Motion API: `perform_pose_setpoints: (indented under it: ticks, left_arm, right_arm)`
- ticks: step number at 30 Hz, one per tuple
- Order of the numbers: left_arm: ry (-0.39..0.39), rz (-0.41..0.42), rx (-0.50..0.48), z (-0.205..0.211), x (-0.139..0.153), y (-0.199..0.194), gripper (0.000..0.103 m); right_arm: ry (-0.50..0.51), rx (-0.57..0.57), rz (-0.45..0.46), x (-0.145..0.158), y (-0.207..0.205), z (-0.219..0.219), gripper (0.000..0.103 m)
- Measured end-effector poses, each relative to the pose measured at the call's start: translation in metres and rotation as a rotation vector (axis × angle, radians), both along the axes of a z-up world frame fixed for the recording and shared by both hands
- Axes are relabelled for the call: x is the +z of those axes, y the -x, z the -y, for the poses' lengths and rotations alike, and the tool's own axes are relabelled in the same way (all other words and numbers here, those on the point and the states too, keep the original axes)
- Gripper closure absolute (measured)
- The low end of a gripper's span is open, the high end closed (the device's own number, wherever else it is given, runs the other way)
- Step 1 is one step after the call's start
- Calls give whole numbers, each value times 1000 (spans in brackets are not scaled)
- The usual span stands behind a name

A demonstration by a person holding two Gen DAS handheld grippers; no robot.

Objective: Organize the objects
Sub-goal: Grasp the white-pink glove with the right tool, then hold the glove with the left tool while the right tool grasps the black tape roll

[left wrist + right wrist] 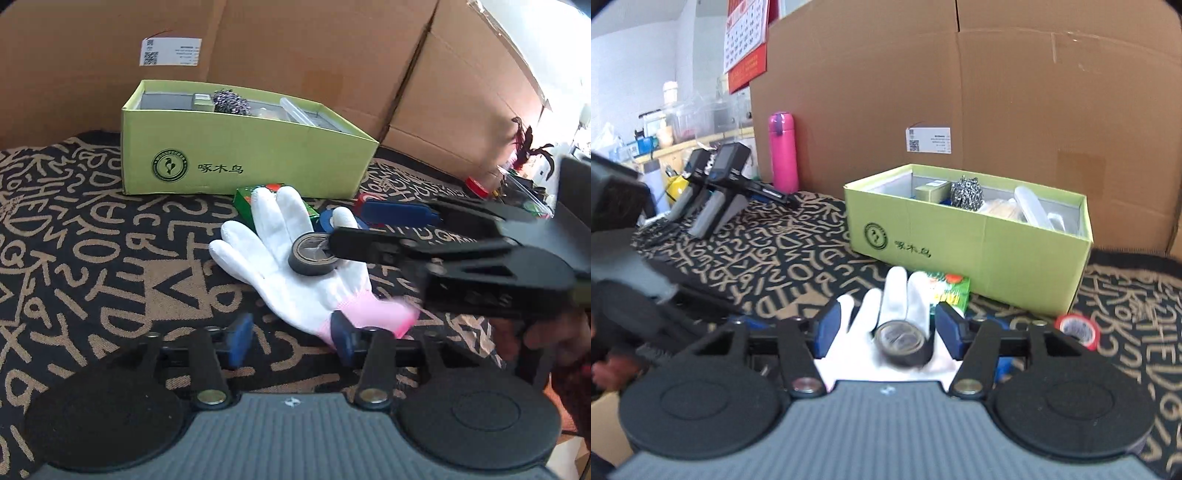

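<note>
A black tape roll (313, 254) lies on a white glove (295, 273) with a pink cuff, on the patterned cloth. My right gripper (886, 334) is open, its blue pads on either side of the roll (903, 343) over the glove (864, 328); it shows in the left wrist view (373, 221) reaching in from the right. My left gripper (291, 338) is open and empty, near the glove's cuff. A green box (243, 158) holding several items stands behind the glove, also in the right wrist view (979, 243).
A small green packet (951, 291) lies between glove and box. A red tape roll (1078, 328) sits right of my right gripper. Blue tape (327, 221) lies by the glove. Big cardboard boxes (960, 92) stand behind. A pink bottle (782, 155) and black devices (720, 188) stand at left.
</note>
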State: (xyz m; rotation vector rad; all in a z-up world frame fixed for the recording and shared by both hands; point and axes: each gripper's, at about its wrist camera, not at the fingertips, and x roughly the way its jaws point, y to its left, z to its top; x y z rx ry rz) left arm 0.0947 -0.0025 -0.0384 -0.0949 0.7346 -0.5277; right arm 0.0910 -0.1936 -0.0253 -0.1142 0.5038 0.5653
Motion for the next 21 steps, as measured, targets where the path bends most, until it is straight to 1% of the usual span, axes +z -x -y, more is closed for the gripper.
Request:
perform_pose_setpoints:
  ticks: [3,5,7,8,9,10,11,13,16,19,21]
  left_arm:
    - [-6,16,-31,4,0,3,46]
    - [-12,21,-42,4,-2,5,42]
    - [-25,12,-39,7,-6,3,38]
    - [-28,10,-35,8,-7,1,34]
    - [-28,13,-33,9,-9,-2,32]
    - [-26,19,-30,10,-10,-4,30]
    - [-24,23,-24,12,-10,-7,29]
    - [-21,21,-20,17,-10,-14,28]
    - [-9,16,-20,27,-10,-27,27]
    - [-7,20,-33,41,-10,-33,29]
    - [-14,27,-54,48,-11,-35,39]
  right_arm:
    - [50,18,-48,-9,-15,-7,48]
    - [106,34,-52,-16,-18,-15,50]
    - [146,25,-48,-21,-19,-18,52]
    - [153,24,-57,-24,-19,-18,66]
    - [158,22,-61,-24,-18,-17,66]
    - [147,14,-51,-23,-14,-14,69]
    - [123,11,-35,-19,-9,-11,78]
    - [70,-13,-11,-9,2,1,89]
    - [34,-73,20,3,19,22,89]
    - [35,-114,-4,0,32,43,89]
    - [52,-123,-29,-6,35,52,89]
